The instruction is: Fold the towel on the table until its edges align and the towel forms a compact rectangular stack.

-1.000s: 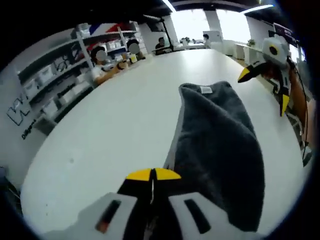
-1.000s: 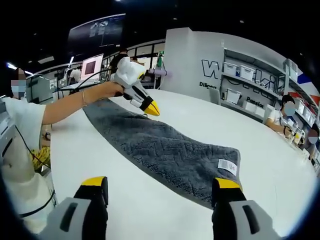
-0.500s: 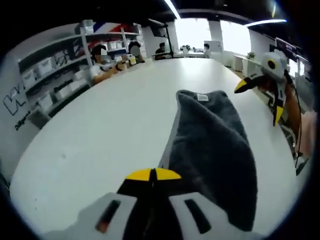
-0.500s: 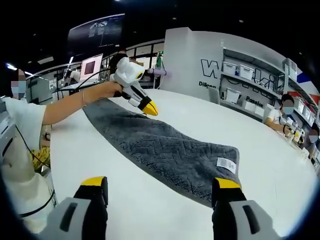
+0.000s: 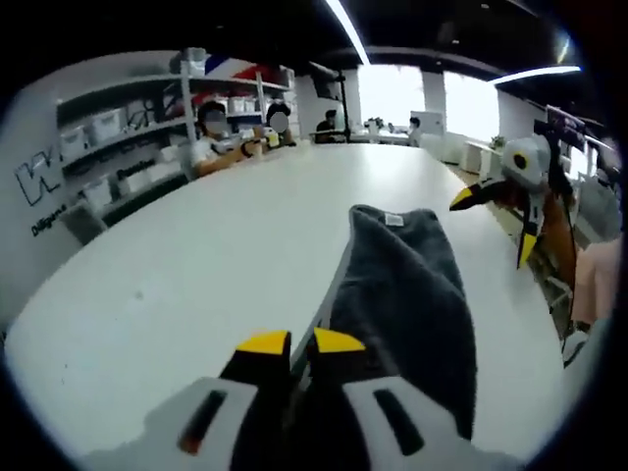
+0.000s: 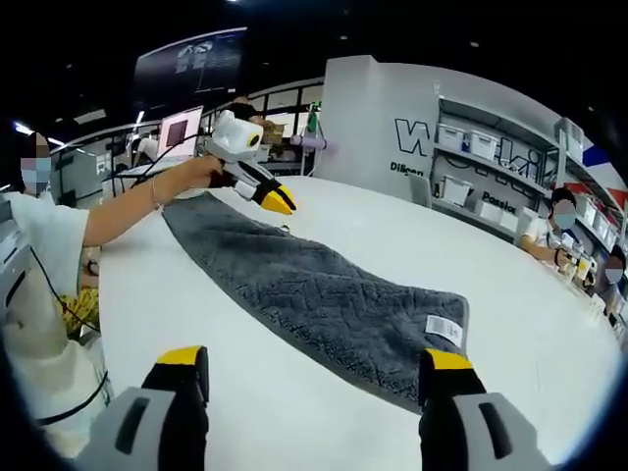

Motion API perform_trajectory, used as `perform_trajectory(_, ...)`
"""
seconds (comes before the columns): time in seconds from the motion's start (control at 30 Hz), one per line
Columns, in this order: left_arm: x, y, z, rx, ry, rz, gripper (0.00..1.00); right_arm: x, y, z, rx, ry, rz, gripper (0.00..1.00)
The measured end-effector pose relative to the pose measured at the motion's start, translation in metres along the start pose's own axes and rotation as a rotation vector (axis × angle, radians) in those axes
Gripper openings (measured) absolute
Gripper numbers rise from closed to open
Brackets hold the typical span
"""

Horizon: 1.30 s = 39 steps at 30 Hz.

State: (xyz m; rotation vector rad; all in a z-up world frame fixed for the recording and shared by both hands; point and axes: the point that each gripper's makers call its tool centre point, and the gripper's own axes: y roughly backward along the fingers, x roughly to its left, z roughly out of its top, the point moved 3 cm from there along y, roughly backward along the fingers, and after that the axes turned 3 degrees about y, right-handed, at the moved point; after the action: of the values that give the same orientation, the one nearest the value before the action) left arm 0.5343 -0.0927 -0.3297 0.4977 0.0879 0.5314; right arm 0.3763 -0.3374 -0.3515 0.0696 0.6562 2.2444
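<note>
A dark grey towel [image 5: 412,285] lies stretched out flat as a long strip on the white table [image 5: 196,265]. Its white label [image 5: 394,219] is at the far end in the left gripper view. My left gripper [image 5: 300,343] sits low at the towel's near end, jaws parted by a narrow gap, with the towel's edge running up from between them. In the right gripper view the towel [image 6: 324,294] runs diagonally, label [image 6: 442,332] nearest, and the left gripper [image 6: 278,204] hovers just over its far end. My right gripper [image 6: 314,361] stands wide open with nothing between its jaws, short of the label end; it also appears as the right gripper [image 5: 494,226].
Shelves with white bins [image 5: 118,147] line the wall. People sit at the table's far end [image 5: 240,132]. The person's arm and white shirt [image 6: 49,245] are at the table's edge, with monitors [image 6: 182,130] behind. Bare table [image 6: 549,324] lies on both sides of the towel.
My left gripper's jaws have parted from shut to a narrow gap, and it has drawn back towards the towel's end. The right gripper stays wide open.
</note>
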Motion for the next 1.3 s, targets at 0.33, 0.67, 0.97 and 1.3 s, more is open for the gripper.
perform_trajectory(0.33,0.017,0.064,-0.02,0.0,0.03,0.029,0.26,0.009,-0.012,0.005,0.006,0.01,0.027,0.93)
perform_trajectory(0.67,0.011,0.123,-0.05,0.006,0.05,0.067,0.51,0.017,-0.025,0.014,0.012,0.027,0.064,0.93)
perform_trajectory(0.97,0.009,0.174,-0.076,-0.029,0.097,0.094,0.57,0.02,-0.03,0.018,0.017,0.04,0.084,0.95)
perform_trajectory(1.3,0.013,0.223,-0.111,-0.029,0.142,0.186,0.74,0.02,-0.035,0.018,0.032,0.038,0.09,0.97)
